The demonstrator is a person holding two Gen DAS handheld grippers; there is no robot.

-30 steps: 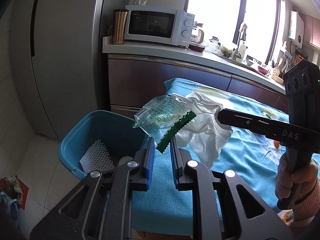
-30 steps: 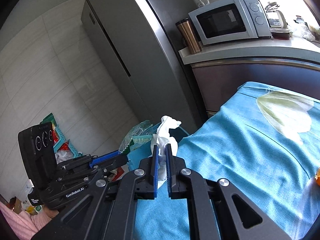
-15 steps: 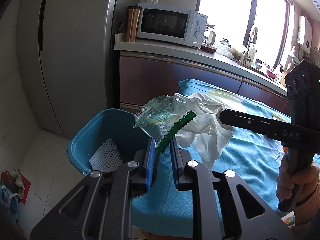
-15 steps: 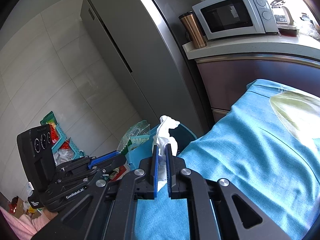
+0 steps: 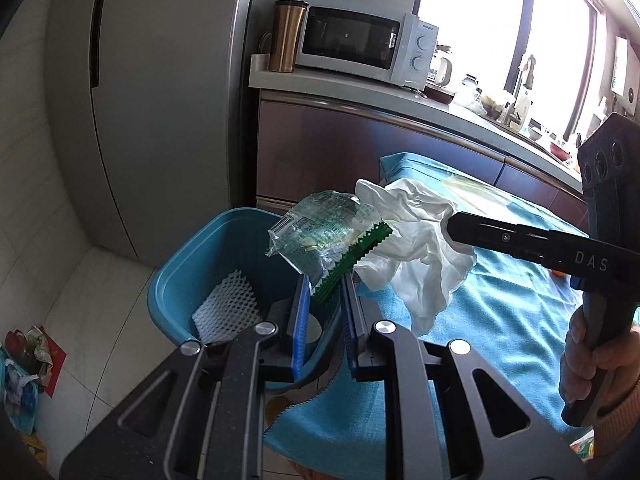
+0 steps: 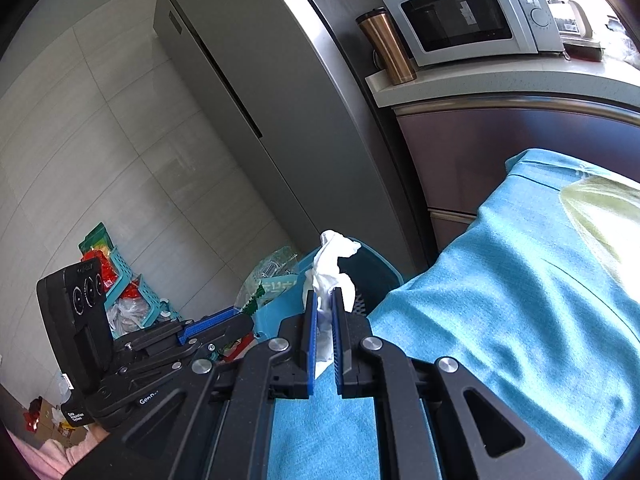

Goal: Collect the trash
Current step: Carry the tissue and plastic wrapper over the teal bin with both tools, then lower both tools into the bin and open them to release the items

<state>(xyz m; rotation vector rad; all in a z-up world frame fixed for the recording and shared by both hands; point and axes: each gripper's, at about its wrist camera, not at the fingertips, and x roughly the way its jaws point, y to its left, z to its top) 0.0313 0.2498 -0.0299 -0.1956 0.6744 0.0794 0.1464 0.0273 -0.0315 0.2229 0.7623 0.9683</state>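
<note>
Left claw (image 5: 325, 294) is nearly closed, pinching the green serrated edge of a clear plastic wrapper (image 5: 320, 236). The wrapper is hanging over the blue bin (image 5: 176, 280), above its near-right rim. The bin is sitting on the floor, tight against the end of the bench with the blue cloth (image 5: 500, 320). A white foam net (image 5: 226, 308) is lying inside the bin.

Right claw (image 6: 325, 312) is clamped almost fully closed, gripping a crumpled white tissue (image 6: 330, 264). The tissue is sticking up past the fingertips and is also bunched between the pads lower down. From the left wrist view the tissue (image 5: 416, 248) is hanging just right of the wrapper, over the bench edge next to the bin, not over the bin opening. The two pieces of trash are almost touching; can't tell if they actually are.

A person's hand (image 5: 592, 364) is gripping the right claw's handle.

Background: grey fridge (image 5: 160, 100), microwave (image 5: 360, 46) and copper tumbler (image 5: 286, 36) on the kitchen counter.
</note>
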